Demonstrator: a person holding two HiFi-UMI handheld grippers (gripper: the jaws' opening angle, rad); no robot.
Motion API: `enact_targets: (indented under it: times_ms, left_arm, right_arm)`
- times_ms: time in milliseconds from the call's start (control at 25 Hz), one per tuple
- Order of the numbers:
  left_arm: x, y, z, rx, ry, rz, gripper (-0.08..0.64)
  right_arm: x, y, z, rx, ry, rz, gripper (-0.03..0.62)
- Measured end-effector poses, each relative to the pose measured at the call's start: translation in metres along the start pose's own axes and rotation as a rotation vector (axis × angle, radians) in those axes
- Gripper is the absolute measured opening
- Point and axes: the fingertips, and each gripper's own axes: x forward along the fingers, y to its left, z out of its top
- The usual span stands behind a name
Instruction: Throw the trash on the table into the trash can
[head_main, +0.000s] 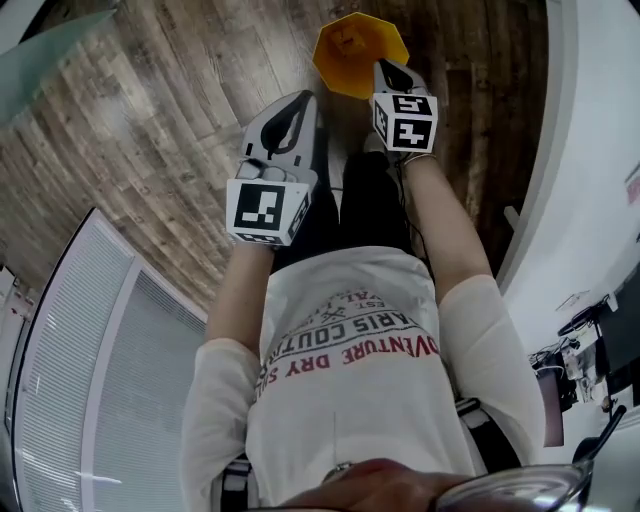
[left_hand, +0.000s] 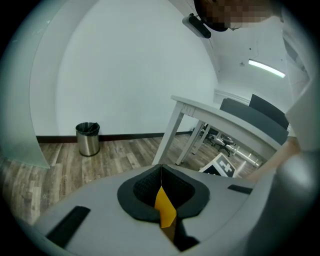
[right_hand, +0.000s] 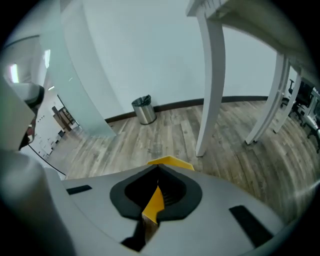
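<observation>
Though no trash shows in the head view, the left gripper (head_main: 298, 100) and the right gripper (head_main: 388, 70) are both held out over the wooden floor (head_main: 150, 120). The right one is just above an orange tub (head_main: 350, 45) standing there.

In the left gripper view, the pads meet in a thin line. I cannot tell whether the yellow sliver in the slot beneath them is pinched or is the tub seen through it. A steel trash can (left_hand: 88, 138) stands by the wall, well apart. The white table (left_hand: 220, 117) is seen from below, so anything on its top is hidden.

In the right gripper view, the jaws are closed with the same sliver showing, and the tub's rim lies just past the tips.

Table scraps are probably light and crushable, so a pinch across the middle should hold them. The tub looks thin-walled and could tip if knocked.
</observation>
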Motion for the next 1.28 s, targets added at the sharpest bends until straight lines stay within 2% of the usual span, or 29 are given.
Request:
enact_targets:
  times_ms: [200,360,520,680,800,880,1000,1120,1280]
  left_arm:
    - [-0.027,-0.04,0.068,0.016,-0.026,-0.015,0.025]
    - [-0.047,-0.079,0.122,0.045,-0.035,-0.022,0.025]
    - [-0.058,-0.123,0.182,0.111,-0.085,-0.112,0.025]
    - [-0.069,-0.171,0.225,0.176,-0.094,-0.19,0.023]
    - [-0.073,-0.224,0.247,0.23,-0.099,-0.301,0.023]
    - [-0.074,-0.268,0.259,0.301,-0.114,-0.397,0.023]
    - [-0.075,-0.336,0.267,0.402,-0.132,-0.546,0.023]
    - [-0.08,-0.399,0.259,0.467,-0.134,-0.696,0.024]
    - [-0.094,-0.469,0.236,0.534,-0.146,-0.811,0.023]
  right_arm:
    - [-0.098,0.014,0.068,0.011,-0.139,0.023,0.026]
    - [-0.191,0.012,0.126,0.04,-0.282,0.009,0.026]
    - [-0.286,0.002,0.184,0.071,-0.465,-0.049,0.026]
    - [-0.38,-0.008,0.21,0.112,-0.596,-0.141,0.026]
    - [-0.441,-0.022,0.208,0.163,-0.663,-0.221,0.026]
    - [-0.481,-0.037,0.2,0.201,-0.715,-0.288,0.026]
    - [-0.54,-0.062,0.174,0.248,-0.776,-0.43,0.026]
    - [-0.593,-0.086,0.134,0.314,-0.825,-0.583,0.026]
    - [-0.655,-0.108,0.079,0.36,-0.859,-0.74,0.026]
